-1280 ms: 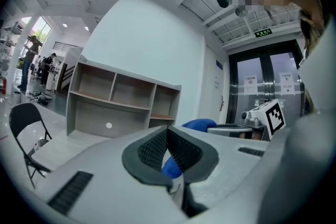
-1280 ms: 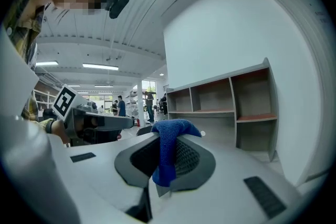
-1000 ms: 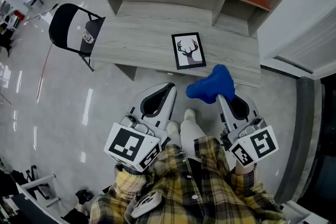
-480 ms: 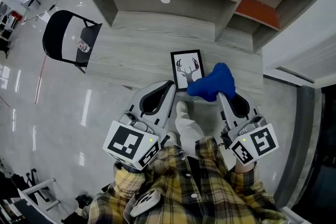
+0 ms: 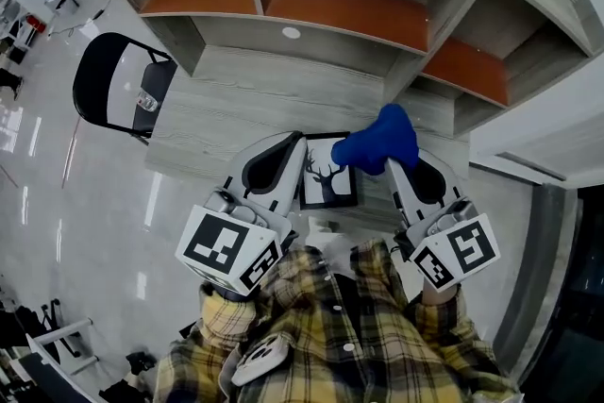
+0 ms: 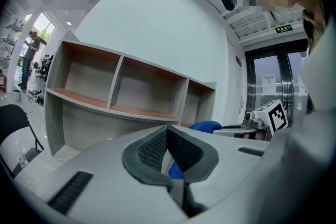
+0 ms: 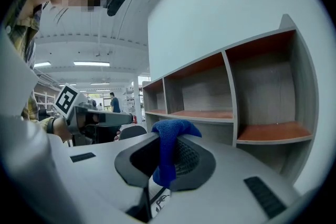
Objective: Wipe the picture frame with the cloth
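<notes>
Only the head view takes in the whole black-framed picture of a deer's antlers [image 5: 330,175]. It lies flat near the front edge of the grey wood-grain desk [image 5: 236,99], between the two gripper tips. The right gripper view catches only a sliver of its print [image 7: 159,201] below the jaws, and the left gripper view does not show it. The left gripper [image 5: 294,139] [image 6: 167,129] has its ribbed pads brought together at the tip with nothing held between them, and in the head view its tip overlaps the frame's left edge. The right gripper [image 5: 389,161] [image 7: 167,145] is clamped on a bunched blue cloth [image 5: 377,144] [image 7: 168,155], which bulges above the jaws and hangs over the frame's upper right corner; whether it touches the glass cannot be told. Behind the desk stands an open grey shelving unit with reddish-brown boards [image 5: 349,9] [image 7: 236,97]. A black folding chair [image 5: 118,80] stands at the desk's left end on a glossy pale floor [image 5: 85,203].
</notes>
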The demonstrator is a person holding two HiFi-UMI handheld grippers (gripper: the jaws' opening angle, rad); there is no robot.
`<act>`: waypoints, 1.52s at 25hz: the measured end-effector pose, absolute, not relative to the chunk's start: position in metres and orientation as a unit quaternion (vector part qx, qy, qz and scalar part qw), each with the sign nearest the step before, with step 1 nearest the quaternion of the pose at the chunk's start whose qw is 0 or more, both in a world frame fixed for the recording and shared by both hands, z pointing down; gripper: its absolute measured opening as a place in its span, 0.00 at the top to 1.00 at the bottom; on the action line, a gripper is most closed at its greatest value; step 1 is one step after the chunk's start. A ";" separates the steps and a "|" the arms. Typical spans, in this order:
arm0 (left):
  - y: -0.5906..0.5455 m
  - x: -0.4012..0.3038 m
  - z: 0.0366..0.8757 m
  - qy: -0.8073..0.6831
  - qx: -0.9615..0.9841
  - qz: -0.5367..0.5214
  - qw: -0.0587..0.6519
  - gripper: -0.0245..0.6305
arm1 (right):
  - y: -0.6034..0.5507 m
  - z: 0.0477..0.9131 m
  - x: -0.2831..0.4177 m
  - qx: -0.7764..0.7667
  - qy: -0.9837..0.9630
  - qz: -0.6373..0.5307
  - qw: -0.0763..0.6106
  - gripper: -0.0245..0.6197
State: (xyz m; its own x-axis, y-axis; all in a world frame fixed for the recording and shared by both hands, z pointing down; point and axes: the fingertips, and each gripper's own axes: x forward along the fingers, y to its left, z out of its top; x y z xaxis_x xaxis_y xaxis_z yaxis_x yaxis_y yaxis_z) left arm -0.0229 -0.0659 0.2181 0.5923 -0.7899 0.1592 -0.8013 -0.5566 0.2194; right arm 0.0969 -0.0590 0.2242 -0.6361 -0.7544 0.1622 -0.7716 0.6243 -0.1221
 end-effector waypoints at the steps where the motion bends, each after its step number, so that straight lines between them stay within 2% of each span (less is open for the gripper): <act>1: -0.072 -0.022 0.218 -0.453 0.881 0.022 0.136 0.95 | -0.065 0.224 0.097 0.421 -0.901 0.091 0.048 0.90; 15: -0.135 -0.029 0.282 -0.440 0.871 0.081 0.202 0.95 | -0.109 0.252 0.087 0.417 -0.897 0.130 0.065 0.90; 35: -0.105 -0.058 0.520 -0.414 0.773 0.210 0.432 0.95 | -0.112 0.382 0.045 0.391 -0.877 0.228 0.160 0.90; 38: -0.096 -0.057 0.543 -0.407 0.762 0.229 0.449 0.89 | -0.112 0.394 0.043 0.392 -0.874 0.238 0.164 0.90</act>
